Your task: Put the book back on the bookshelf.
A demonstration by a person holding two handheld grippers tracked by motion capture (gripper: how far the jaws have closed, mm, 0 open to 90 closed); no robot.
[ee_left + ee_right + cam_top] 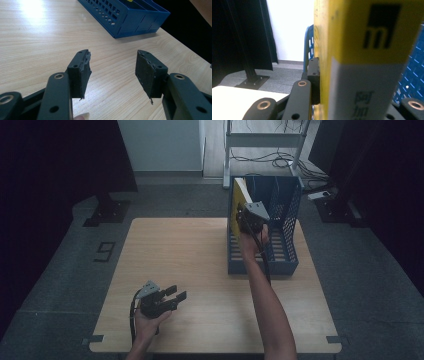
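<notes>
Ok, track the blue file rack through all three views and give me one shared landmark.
High view: blue file rack stands on the table's far right part, the right gripper at its left compartment.
Left gripper view: top centre, beyond the open jaws.
Right gripper view: blue mesh wall at right, behind the yellow book.
Shared landmark: the wooden table, seen in all three.

The high view looks forward and down on the whole counter (200,270) from the person's side. The left gripper view sits low over the near counter, facing the blue rack (130,17) at the far right. The right gripper view presses close against a yellow book (362,50) in that rack.
</notes>
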